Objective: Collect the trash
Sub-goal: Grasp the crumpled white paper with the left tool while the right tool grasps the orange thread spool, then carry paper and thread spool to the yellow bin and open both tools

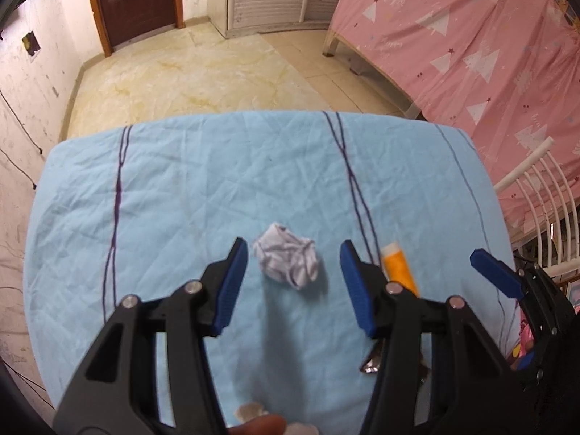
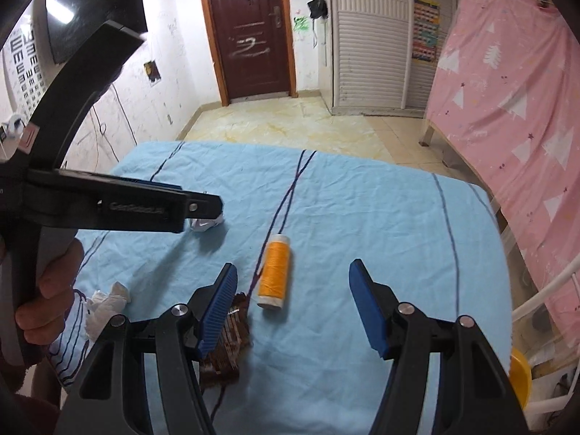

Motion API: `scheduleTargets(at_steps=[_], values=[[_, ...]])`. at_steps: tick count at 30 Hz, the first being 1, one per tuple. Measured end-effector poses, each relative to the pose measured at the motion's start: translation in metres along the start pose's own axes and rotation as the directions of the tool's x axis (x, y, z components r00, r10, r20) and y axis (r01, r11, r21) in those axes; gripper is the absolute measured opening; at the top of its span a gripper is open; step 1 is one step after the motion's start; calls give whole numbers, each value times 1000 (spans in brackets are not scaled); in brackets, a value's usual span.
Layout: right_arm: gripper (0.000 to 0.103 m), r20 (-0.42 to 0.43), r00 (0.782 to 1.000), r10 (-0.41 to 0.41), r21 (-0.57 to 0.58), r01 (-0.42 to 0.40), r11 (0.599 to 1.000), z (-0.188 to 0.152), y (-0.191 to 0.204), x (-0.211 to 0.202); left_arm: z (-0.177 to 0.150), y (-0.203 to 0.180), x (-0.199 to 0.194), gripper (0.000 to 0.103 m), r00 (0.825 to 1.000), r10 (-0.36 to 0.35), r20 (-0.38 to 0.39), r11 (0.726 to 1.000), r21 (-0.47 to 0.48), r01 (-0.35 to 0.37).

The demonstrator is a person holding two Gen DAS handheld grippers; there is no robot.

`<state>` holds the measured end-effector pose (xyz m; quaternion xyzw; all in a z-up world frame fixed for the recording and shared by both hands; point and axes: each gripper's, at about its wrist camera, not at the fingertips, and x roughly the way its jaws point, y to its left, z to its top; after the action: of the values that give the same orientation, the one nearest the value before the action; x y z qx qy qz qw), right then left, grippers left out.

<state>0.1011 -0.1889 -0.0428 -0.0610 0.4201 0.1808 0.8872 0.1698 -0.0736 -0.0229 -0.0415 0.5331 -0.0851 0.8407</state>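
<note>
A crumpled white paper ball [image 1: 287, 256] lies on the light blue sheet [image 1: 181, 181]. My left gripper [image 1: 293, 275] is open above the sheet, with the ball between and just beyond its blue fingertips. In the right wrist view the ball [image 2: 206, 223] peeks out under the left gripper [image 2: 203, 206]. My right gripper [image 2: 293, 299] is open and empty, its tip also showing in the left wrist view [image 1: 494, 273]. A brown wrapper [image 2: 228, 344] lies under its left finger, and a white tissue wad [image 2: 105, 304] lies to the left.
An orange thread spool [image 2: 274, 271] lies on the sheet ahead of the right gripper; it also shows in the left wrist view [image 1: 398, 268]. A pink-covered bed [image 1: 471, 54] and a white chair back [image 1: 536, 195] stand to the right. Tiled floor [image 1: 199, 72] lies beyond.
</note>
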Motion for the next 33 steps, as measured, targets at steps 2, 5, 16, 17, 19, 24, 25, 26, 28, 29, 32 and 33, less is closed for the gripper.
scheduleTargets(at_steps=[2, 5, 16, 17, 19, 24, 25, 26, 28, 29, 32, 33], values=[[58, -15, 1000, -1, -10, 1, 1000, 2, 1, 8, 2, 1, 6, 50, 1000, -2, -12, 1000, 1, 2], [58, -36, 999, -1, -13, 1, 1000, 4, 3, 19, 3, 2, 17, 50, 999, -6, -34, 1000, 5, 6], [42, -78, 997, 8, 4, -8, 1000, 7, 8, 43, -4, -4, 20, 34, 1000, 10, -13, 999, 45, -9], [38, -83, 997, 7, 3, -7, 1000, 7, 9, 44, -4, -4, 20, 34, 1000, 9, -13, 999, 41, -9], [26, -94, 996, 8, 0, -8, 1000, 7, 10, 47, -6, -2, 19, 34, 1000, 6, -14, 999, 35, -6], [10, -107, 994, 13, 13, -12, 1000, 7, 9, 52, -10, 3, 11, 34, 1000, 10, -5, 1000, 28, -9], [10, -106, 994, 13, 16, -11, 1000, 7, 8, 52, -11, 4, 8, 34, 1000, 9, -1, 1000, 26, -9], [10, -99, 995, 3, 20, -1, 1000, 7, 8, 51, -11, 4, 5, 34, 1000, 8, 3, 1000, 25, -8], [9, -80, 997, 6, 32, -3, 999, 6, 5, 45, -12, 5, 0, 34, 1000, 9, 9, 1000, 25, -9], [10, -66, 998, 8, 39, -5, 999, 7, 3, 39, -12, 5, -3, 34, 1000, 10, 12, 1000, 27, -11], [10, -23, 1000, 4, 55, -3, 998, 8, -5, 19, -12, -1, -15, 34, 999, 13, 30, 999, 39, -14], [10, -11, 1000, -3, 59, 3, 998, 7, -8, 12, -9, -4, -19, 34, 999, 9, 36, 999, 43, -11]])
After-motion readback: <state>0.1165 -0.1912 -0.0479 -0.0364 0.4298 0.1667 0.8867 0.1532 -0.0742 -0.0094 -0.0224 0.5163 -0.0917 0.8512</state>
